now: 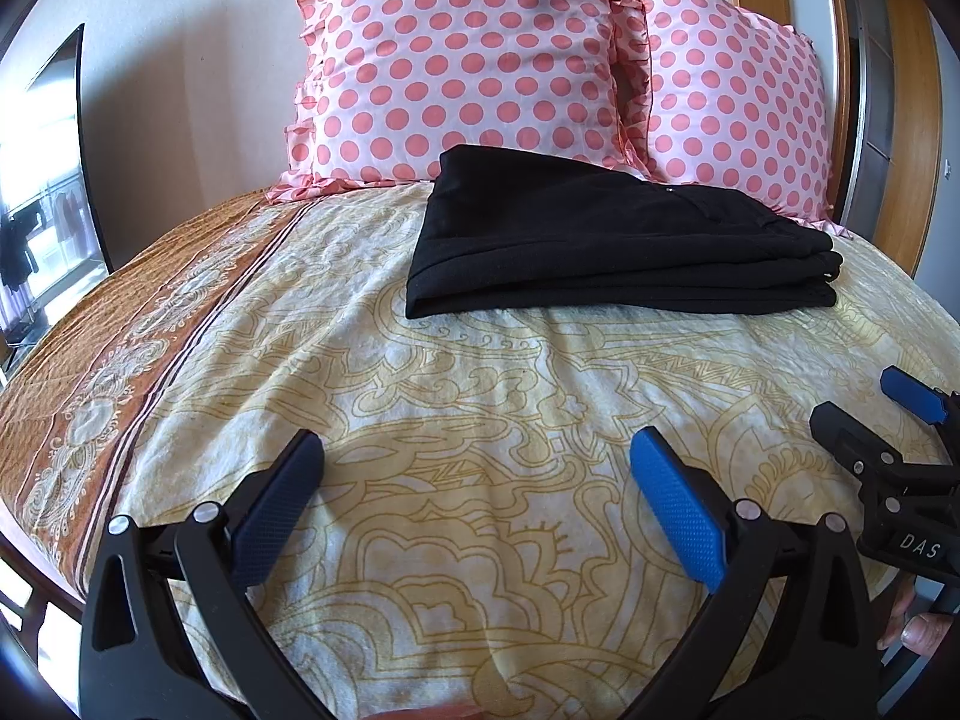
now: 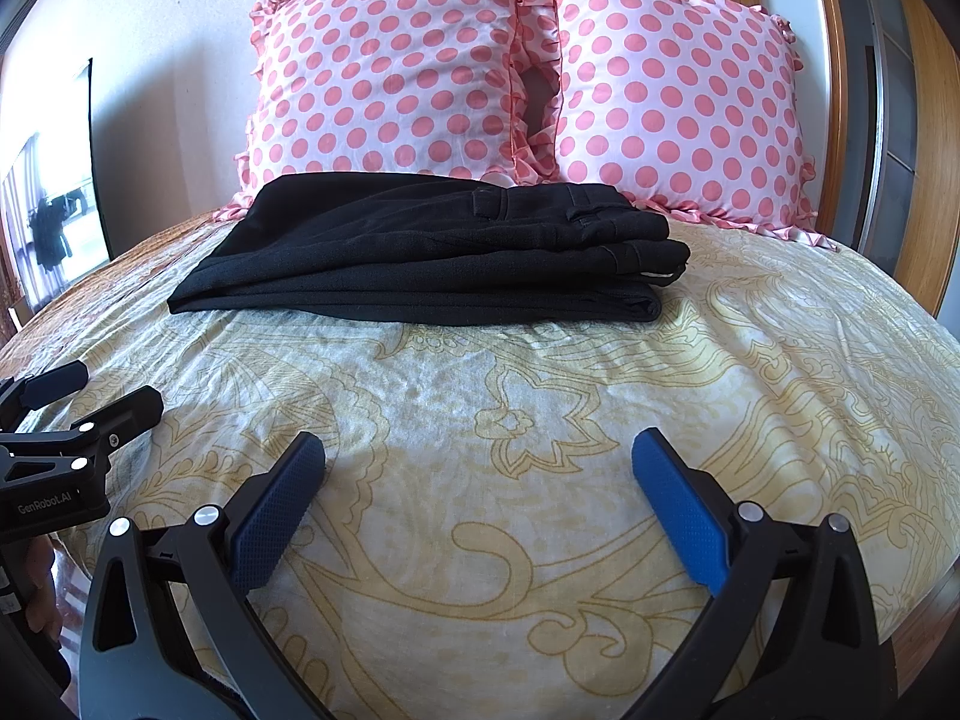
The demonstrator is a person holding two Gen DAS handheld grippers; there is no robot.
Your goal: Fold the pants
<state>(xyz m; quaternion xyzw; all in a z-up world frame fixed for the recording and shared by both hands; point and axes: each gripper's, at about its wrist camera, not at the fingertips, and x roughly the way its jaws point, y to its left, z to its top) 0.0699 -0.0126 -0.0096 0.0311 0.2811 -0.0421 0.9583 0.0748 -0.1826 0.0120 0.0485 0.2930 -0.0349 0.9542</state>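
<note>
Black pants (image 1: 612, 246) lie folded into a flat stack of layers on the bed, just in front of the pillows; in the right wrist view the pants (image 2: 432, 258) show a waistband and belt loops on top. My left gripper (image 1: 477, 450) hovers open over the bedspread, well short of the pants, with nothing between its blue pads. My right gripper (image 2: 478, 450) is also open and empty at about the same distance. Each gripper shows in the other's view: the right gripper (image 1: 864, 402) at the right edge, the left gripper (image 2: 108, 387) at the left edge.
Two pink polka-dot pillows (image 1: 462, 60) (image 2: 672, 102) lean against the wall behind the pants. A cream bedspread (image 2: 540, 450) with a gold pattern covers the bed; a brown border (image 1: 120, 348) runs along its left side. A wooden frame (image 2: 912, 120) stands at right.
</note>
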